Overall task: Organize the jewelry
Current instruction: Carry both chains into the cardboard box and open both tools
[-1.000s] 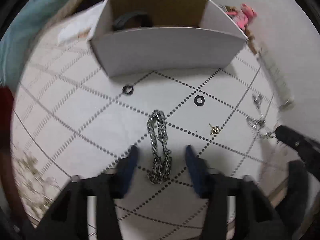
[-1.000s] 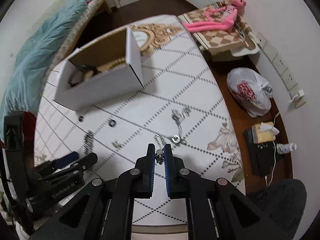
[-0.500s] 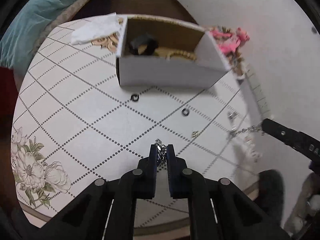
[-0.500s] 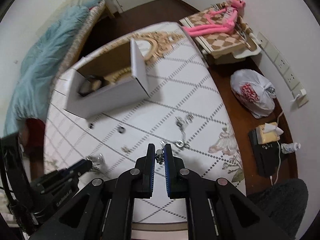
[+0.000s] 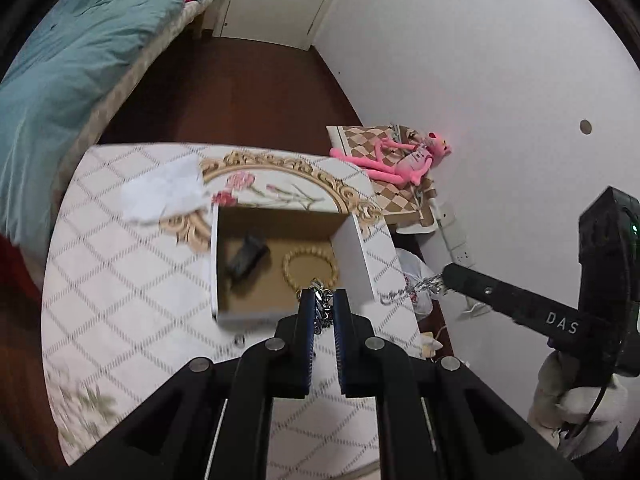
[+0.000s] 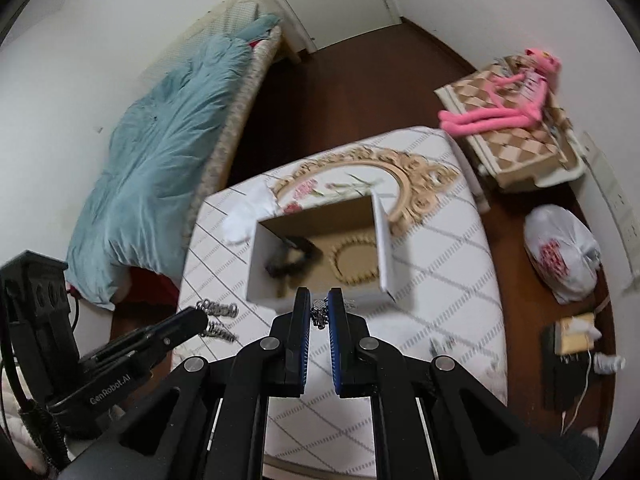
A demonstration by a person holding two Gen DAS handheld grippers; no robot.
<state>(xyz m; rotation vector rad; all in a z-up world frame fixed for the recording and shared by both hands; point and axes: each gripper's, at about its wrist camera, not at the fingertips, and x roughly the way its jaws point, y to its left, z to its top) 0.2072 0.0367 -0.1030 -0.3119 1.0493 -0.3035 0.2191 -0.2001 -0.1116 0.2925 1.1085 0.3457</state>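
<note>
- In the left wrist view we see our left gripper [image 5: 323, 305] clamped on a thick silver chain [image 5: 322, 312], the links bunched between its blue pads in the air in front of the open white box [image 5: 352, 256].
- That same view shows our right gripper [image 5: 448, 280] from the side, with a thin silver necklace [image 5: 408, 291] trailing from its tip beyond the table's edge.
- In the right wrist view our right gripper [image 6: 319, 312] is closed on that thin silver necklace [image 6: 319, 314]; here only a small cluster of links shows between the pads.
- Only the right wrist view shows the thick silver chain [image 6: 218, 318] hanging in loops from our left gripper [image 6: 196, 320], above the table [image 6: 440, 280].
- Both views look into the white box [image 6: 384, 256]: a beaded bracelet [image 5: 310, 268] and a dark object [image 5: 246, 260] lie on its floor.
- The right wrist view alone shows a white plastic bag [image 6: 564, 264] on the floor.
</note>
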